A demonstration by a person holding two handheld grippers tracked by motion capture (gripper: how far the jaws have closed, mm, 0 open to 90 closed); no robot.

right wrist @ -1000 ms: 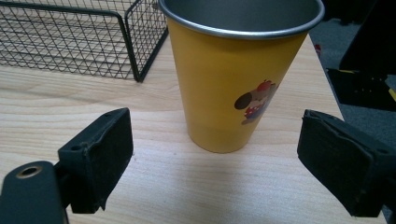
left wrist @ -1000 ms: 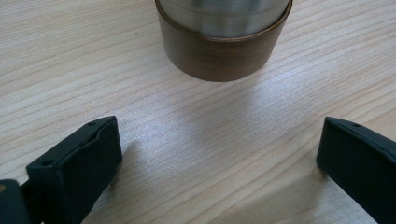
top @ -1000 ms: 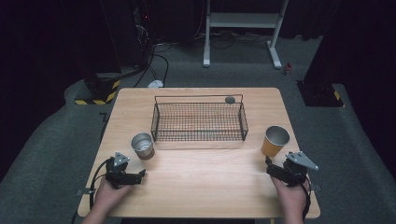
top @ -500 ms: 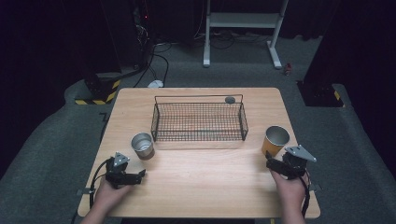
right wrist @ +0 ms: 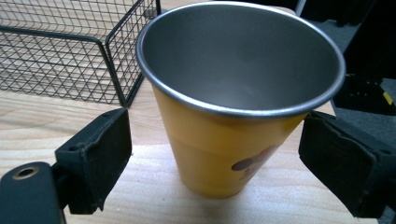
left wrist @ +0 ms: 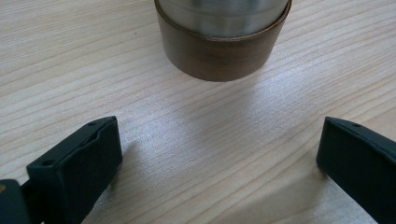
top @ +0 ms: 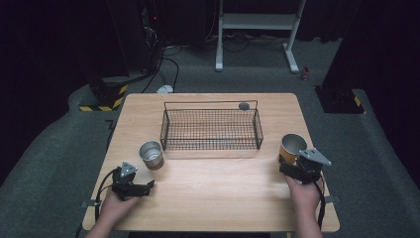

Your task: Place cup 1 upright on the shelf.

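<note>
The right gripper (right wrist: 215,154) stood with its jaws spread wide, one on each side of the tall yellow cup with a steel lining (right wrist: 238,98), neither pad touching it. That cup stood upright near the right edge of the pale wooden table (top: 218,183), just off the right end of the black wire basket (top: 212,130). The left gripper (left wrist: 215,158) was also wide open and held nothing; the short steel cup with a brown band round its base (left wrist: 223,42) stood just ahead of its jaws, by the basket's near left corner.

The step in hand looked like the approach to grasp the yellow cup. Next, the right jaws would need to close squarely on the cup's wall, low enough not to tip it, before lifting it, probably toward the basket.

Compared with a second earlier, the right gripper had moved forward up to the cup, while the left had barely shifted.
</note>
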